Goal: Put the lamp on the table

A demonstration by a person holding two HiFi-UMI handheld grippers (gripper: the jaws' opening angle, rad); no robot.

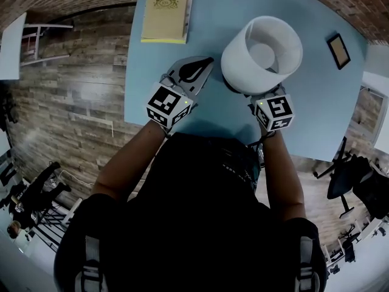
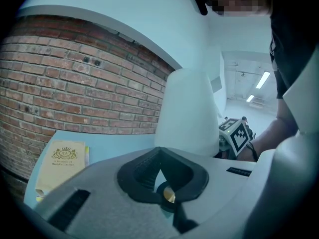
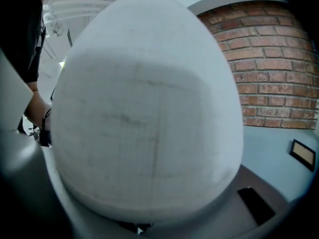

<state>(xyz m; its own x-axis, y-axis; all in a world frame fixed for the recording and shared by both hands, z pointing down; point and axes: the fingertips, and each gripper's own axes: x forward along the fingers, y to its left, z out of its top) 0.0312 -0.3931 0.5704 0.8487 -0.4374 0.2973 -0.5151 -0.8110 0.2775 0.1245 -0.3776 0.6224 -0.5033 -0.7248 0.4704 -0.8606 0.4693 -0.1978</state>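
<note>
The lamp (image 1: 261,53) has a white drum shade and a dark base, and it is over the right half of the blue table (image 1: 209,117). My right gripper (image 1: 262,99) reaches in under the shade from the near side. Its fingertips are hidden, but its jaw bodies lie close together, shut on the lamp below the shade. In the right gripper view the shade (image 3: 144,118) fills nearly everything. My left gripper (image 1: 203,62) lies just left of the lamp, shut with nothing in it (image 2: 160,156). The left gripper view shows the shade (image 2: 187,113) close ahead.
A yellow book (image 1: 167,5) lies at the table's far left corner. A small dark picture frame (image 1: 338,50) lies at the table's far right. A brick wall (image 2: 75,83) runs behind the table. Wooden floor (image 1: 73,102) is to the left, and dark chairs (image 1: 349,181) stand to the right.
</note>
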